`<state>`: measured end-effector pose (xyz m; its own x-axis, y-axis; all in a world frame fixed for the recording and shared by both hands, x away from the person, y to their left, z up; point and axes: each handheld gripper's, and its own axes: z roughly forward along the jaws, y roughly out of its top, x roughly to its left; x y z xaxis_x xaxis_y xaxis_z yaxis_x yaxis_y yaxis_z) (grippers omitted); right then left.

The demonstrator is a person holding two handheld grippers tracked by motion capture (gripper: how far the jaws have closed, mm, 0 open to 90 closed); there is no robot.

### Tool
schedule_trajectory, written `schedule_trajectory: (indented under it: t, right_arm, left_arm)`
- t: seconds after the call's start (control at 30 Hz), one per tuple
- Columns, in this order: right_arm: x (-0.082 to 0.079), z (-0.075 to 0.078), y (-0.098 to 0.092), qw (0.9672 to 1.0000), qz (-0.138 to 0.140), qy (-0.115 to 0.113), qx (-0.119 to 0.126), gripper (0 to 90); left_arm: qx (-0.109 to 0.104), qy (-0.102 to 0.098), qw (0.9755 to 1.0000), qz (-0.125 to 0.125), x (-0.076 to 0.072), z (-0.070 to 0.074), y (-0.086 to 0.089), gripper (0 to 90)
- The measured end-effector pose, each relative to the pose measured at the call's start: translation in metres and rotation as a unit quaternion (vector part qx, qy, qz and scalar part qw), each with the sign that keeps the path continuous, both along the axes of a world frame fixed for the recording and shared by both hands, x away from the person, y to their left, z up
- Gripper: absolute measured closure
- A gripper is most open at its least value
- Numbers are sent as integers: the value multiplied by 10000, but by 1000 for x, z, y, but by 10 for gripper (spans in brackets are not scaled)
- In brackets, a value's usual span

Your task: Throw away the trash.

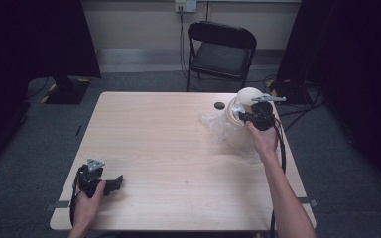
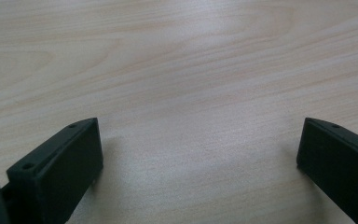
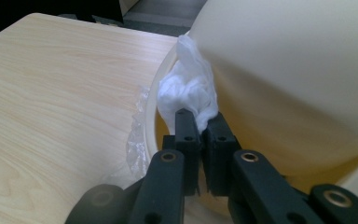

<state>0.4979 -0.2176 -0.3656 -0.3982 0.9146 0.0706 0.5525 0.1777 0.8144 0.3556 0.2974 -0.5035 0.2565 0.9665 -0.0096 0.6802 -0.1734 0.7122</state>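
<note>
the right gripper sits at the far right part of the table, the person's right forearm stretched long from the bottom edge of the high view up to it. in the right gripper view its jaws are pinched together on a wad of white tissue, and the wad touches the side of a cream rounded object. in the high view that cream object stands near the table's far right corner, with crinkled clear plastic wrap spread just beside it toward the table's middle. a small dark hole in the tabletop lies just left of the cream object.

the left gripper rests low on the near left corner, the left hand wrapped around its body, jaws pointing toward the table's middle. in the left gripper view its jaws stand wide apart over bare wood with nothing between them.

the two grippers are well apart, and the whole middle of the table between them is open wood. the right gripper works close to the right and far edges; beyond the far edge stands a black folding chair.
</note>
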Motion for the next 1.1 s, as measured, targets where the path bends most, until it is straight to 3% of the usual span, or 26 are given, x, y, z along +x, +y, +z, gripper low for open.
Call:
schedule_trajectory:
  t: [0.53,0.73,0.87,1.1]
  right_arm:
    - [14,-13,-3,9986,-266,447,-100,857]
    - [17,-15,-3,9982,-294,509,-118,855]
    - [18,-15,0,9976,-300,542,-301,842]
    - [17,-13,2,9976,-281,569,-287,711]
  left_arm:
    - [3,1,10000,-2,0,0,0,0]
    - [4,1,10000,-1,0,0,0,0]
    - [1,1,10000,-2,0,0,0,0]
    - [4,1,10000,-1,0,0,0,0]
